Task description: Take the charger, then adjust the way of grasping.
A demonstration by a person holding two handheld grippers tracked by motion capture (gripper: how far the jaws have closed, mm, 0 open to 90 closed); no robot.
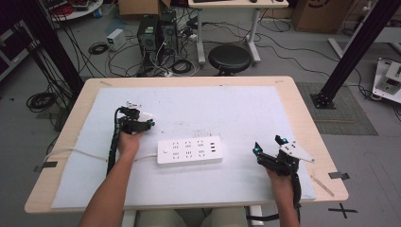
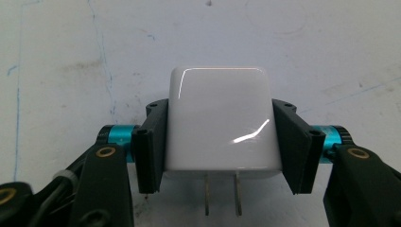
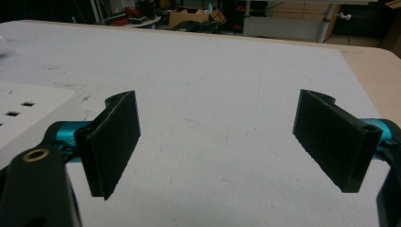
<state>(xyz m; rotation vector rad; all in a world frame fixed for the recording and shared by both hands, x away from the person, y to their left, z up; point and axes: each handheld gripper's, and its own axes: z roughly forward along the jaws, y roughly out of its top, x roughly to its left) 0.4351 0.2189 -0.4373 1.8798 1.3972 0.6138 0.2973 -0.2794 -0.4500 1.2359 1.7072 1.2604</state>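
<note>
High view shows the person's two forearms coming up from the near edge of the counter (image 1: 302,101), one on each side of a white power strip (image 1: 189,150) that lies flat on the white mat (image 1: 227,109). The left forearm runs up and slightly right, its hand (image 1: 128,142) just left of the strip's near end, wrapped around the left gripper (image 1: 142,120), which points away and to the right over the mat. Left gripper view has its fingers (image 2: 150,149) pressed flat against both sides of a glossy white charger (image 2: 220,120), held clear above the mat with the two metal prongs (image 2: 222,191) pointing back toward the camera. The right hand (image 1: 281,182) sits near the mat's right front corner, well apart from the strip, with the right gripper (image 1: 268,145) angled up and to the left. Right gripper view has its fingers (image 3: 113,142) spread wide with nothing between them, bare mat below and the strip's edge at far left.
</note>
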